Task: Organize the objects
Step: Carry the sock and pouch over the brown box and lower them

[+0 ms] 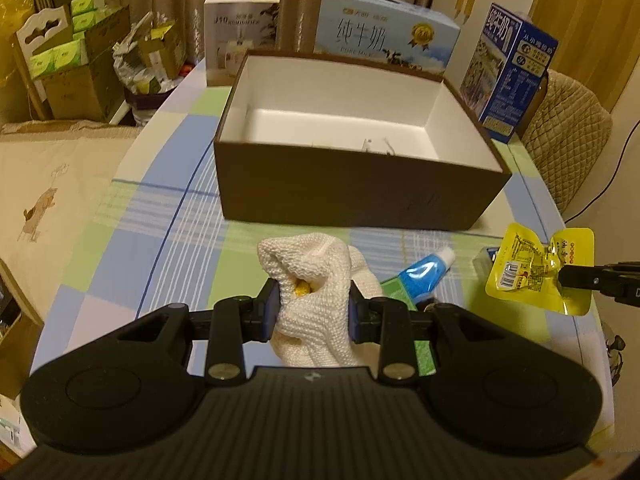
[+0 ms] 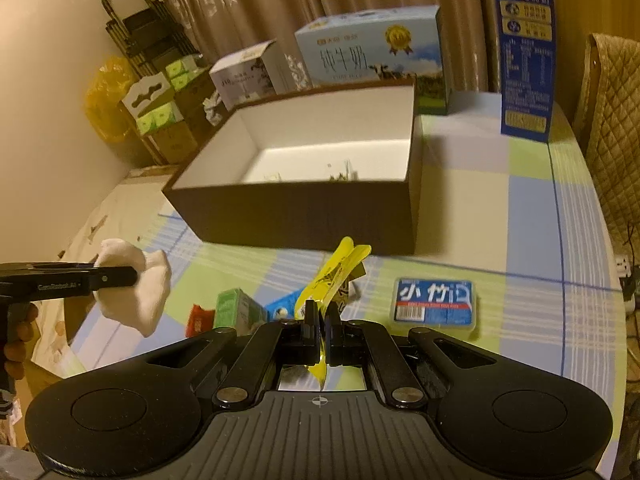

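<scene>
My left gripper [image 1: 312, 308] is shut on a bunched white knitted glove [image 1: 316, 280], held above the checked tablecloth just in front of the open brown box [image 1: 360, 196]. The right wrist view shows that glove [image 2: 134, 284] at the left, in the same gripper [image 2: 120, 276]. My right gripper [image 2: 323, 314] is shut on a thin yellow snack packet [image 2: 336, 276], which stands edge-on between the pads. In the left wrist view the packet [image 1: 532, 268] hangs at the right, pinched by the right gripper [image 1: 564, 276]. The white-lined box [image 2: 304, 216] holds a few small scraps.
On the table lie a blue-and-white tube [image 1: 428, 276], a green carton [image 2: 236, 308], a small red packet [image 2: 200, 318] and a clear case with a blue label [image 2: 434, 302]. Milk cartons [image 1: 384, 28] [image 1: 508, 68] and a white carton [image 1: 240, 36] stand behind the box. A padded chair [image 1: 568, 148] is at the right.
</scene>
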Available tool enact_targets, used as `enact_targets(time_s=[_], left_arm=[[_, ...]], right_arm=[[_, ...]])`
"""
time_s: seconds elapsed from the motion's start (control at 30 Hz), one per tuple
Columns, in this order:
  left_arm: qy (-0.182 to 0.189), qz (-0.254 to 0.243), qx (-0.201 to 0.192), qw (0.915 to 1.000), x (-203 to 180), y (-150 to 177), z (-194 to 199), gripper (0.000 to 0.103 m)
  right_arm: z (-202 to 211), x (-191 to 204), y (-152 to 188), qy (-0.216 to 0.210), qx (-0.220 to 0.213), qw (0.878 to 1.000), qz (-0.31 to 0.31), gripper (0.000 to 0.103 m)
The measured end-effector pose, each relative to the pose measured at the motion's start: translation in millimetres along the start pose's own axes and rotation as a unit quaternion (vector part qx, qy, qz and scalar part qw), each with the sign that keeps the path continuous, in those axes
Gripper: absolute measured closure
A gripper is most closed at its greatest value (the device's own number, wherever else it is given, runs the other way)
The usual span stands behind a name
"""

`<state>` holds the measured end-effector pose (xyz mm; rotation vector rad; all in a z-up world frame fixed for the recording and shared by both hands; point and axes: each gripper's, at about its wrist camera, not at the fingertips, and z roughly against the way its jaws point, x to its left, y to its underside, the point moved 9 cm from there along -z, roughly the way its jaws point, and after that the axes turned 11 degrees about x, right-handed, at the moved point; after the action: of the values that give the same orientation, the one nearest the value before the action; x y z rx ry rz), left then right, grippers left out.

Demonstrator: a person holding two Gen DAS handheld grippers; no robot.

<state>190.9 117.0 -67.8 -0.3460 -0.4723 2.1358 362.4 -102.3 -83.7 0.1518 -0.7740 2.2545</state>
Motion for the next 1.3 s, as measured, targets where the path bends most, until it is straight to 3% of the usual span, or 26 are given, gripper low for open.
enact_targets(time_s=[0.37,1.3], left_arm=[[0.011,-0.017,-0.023,0.9995,-13,-32,8,0.075],[-0.006,-0.036,-0.087,0.9955,-6,-130,12,0.075]], right_arm=[[12,12,-28,-0.018,-0.025,0.999,0.012,0.103],[9,6,-128,0.007,-0.088,0.996,0.026,0.103]])
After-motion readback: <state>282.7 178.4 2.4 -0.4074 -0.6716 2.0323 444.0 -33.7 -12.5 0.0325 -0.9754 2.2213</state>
